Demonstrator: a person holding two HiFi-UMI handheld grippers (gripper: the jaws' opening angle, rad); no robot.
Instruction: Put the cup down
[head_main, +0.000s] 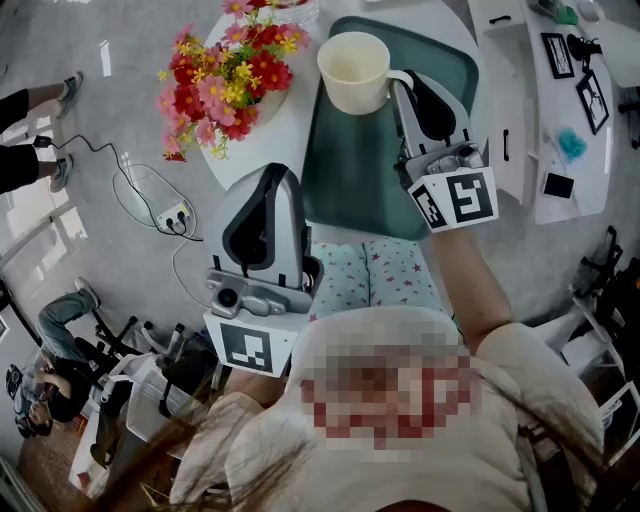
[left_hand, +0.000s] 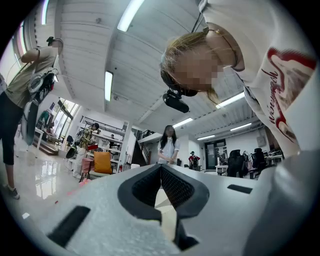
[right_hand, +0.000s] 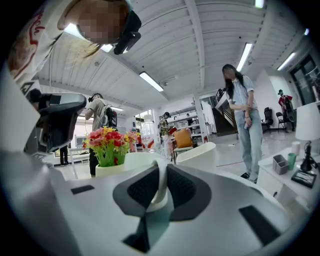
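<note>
Jaws of right gripper (right_hand: 161, 175) clamp one cup (head_main: 352, 72) by handle.

Right gripper (head_main: 402, 90), upper right of frame, jaws clamped on cup handle (head_main: 398, 77), bare forearm (head_main: 468, 285) stretched behind it, left gripper (head_main: 268, 185), left of centre, jaws together, nothing between, tips pointing up-frame.

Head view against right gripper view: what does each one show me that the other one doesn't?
Only the head view looks into the cream ceramic cup, which is empty, and shows the white power strip on the grey floor. Only the right gripper view shows the long ceiling lights, a standing person in jeans, and the jaws closed on the cup's handle. Both show the cup, the right gripper and the red, pink and yellow flowers.
</note>
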